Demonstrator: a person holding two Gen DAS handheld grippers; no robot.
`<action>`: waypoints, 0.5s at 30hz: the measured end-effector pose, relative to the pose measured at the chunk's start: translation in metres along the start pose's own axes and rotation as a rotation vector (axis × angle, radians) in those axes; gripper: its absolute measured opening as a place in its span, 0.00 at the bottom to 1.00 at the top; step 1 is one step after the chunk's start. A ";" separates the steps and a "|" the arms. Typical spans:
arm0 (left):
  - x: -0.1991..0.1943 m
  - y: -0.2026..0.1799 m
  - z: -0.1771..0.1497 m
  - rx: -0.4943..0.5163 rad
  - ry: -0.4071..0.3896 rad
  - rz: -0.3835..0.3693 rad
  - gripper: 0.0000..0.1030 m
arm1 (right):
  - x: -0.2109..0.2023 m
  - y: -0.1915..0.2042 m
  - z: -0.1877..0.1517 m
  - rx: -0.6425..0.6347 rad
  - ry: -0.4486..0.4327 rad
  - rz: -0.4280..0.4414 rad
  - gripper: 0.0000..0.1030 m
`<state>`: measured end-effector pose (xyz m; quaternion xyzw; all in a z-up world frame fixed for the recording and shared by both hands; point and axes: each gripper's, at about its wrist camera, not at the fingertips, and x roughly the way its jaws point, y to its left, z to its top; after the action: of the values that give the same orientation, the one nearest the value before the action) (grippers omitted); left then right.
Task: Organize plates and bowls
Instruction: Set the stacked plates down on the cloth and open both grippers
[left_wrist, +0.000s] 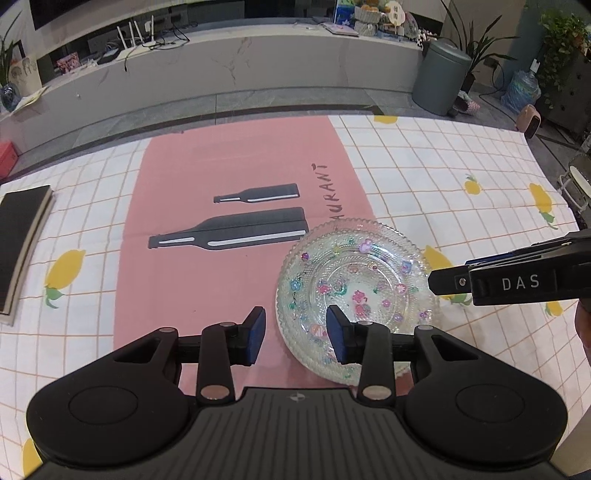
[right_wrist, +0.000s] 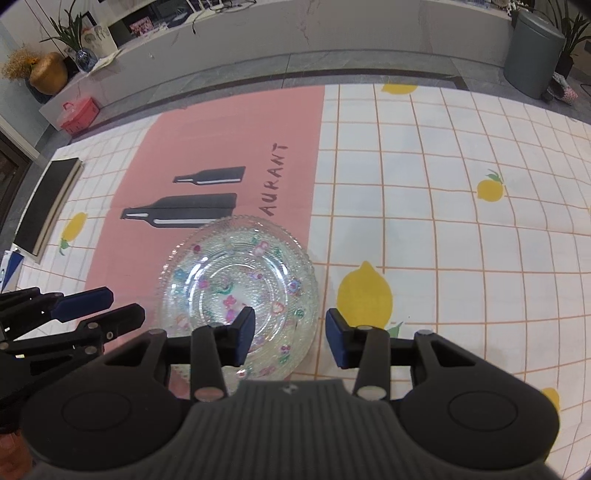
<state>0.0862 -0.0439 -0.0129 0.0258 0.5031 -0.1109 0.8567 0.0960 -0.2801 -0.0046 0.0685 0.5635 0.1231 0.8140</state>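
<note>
One glass plate on tablecloth; left gripper, right gripper both spread (empty); step: approach; next: grip rim.

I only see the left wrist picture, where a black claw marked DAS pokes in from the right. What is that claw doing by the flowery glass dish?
Observer: That is the right gripper; its own camera shows it open, straddling the near right rim of the glass plate.
Operator: So where do its two tips sit?
Observer: One pad hangs over the plate, the other over the tablecloth by a yellow lemon print.
Operator: Anything else I miss?
Observer: A golden vase stands at the room's far left.
</note>
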 end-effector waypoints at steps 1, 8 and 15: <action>-0.004 0.000 0.000 -0.003 -0.004 -0.002 0.42 | -0.004 0.002 -0.001 -0.002 -0.007 0.003 0.42; -0.033 0.002 -0.003 -0.031 -0.042 -0.012 0.59 | -0.034 0.016 -0.008 -0.025 -0.061 0.016 0.49; -0.065 0.000 -0.015 -0.029 -0.101 -0.013 0.63 | -0.068 0.024 -0.022 -0.046 -0.154 0.002 0.66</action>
<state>0.0434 -0.0313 0.0360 0.0043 0.4607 -0.1103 0.8807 0.0497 -0.2766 0.0553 0.0594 0.4961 0.1312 0.8563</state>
